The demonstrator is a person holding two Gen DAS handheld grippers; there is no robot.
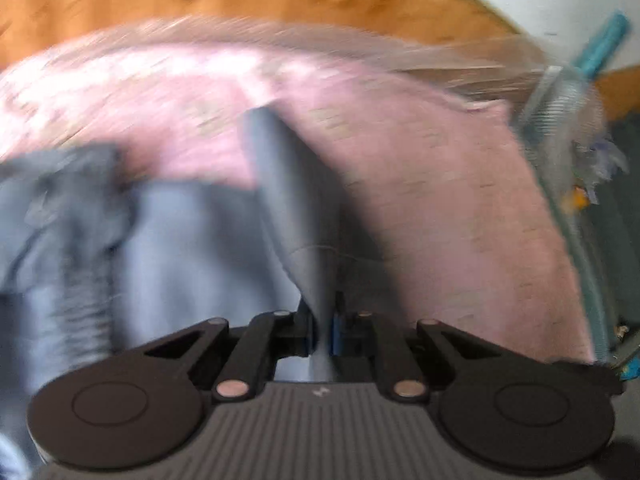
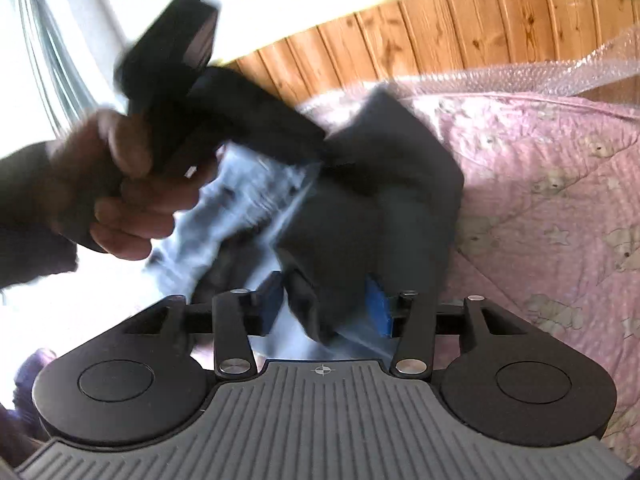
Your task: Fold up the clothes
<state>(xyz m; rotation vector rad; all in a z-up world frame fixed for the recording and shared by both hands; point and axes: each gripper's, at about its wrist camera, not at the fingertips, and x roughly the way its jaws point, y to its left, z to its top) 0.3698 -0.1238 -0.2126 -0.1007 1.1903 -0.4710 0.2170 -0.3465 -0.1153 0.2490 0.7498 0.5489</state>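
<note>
A grey-blue garment [image 1: 168, 232] hangs over a pink quilted bed cover [image 1: 440, 200]. My left gripper [image 1: 320, 336] is shut on a fold of this garment, which rises taut from between the blue pads. In the right wrist view the garment [image 2: 380, 200] looks dark, with a pale blue inner side. My right gripper [image 2: 326, 304] holds a bunch of the cloth between its blue pads, its jaws fairly wide apart around the bunch. The left gripper [image 2: 316, 140], held in a hand, shows at upper left of the right wrist view, gripping the cloth's far edge.
A wooden panelled headboard [image 2: 480, 28] runs behind the bed. Clear bubble wrap [image 2: 560, 72] lies along the bed's far edge. A teal and clear object [image 1: 580, 80] stands at the right of the bed. The pink cover [image 2: 560, 200] spreads to the right.
</note>
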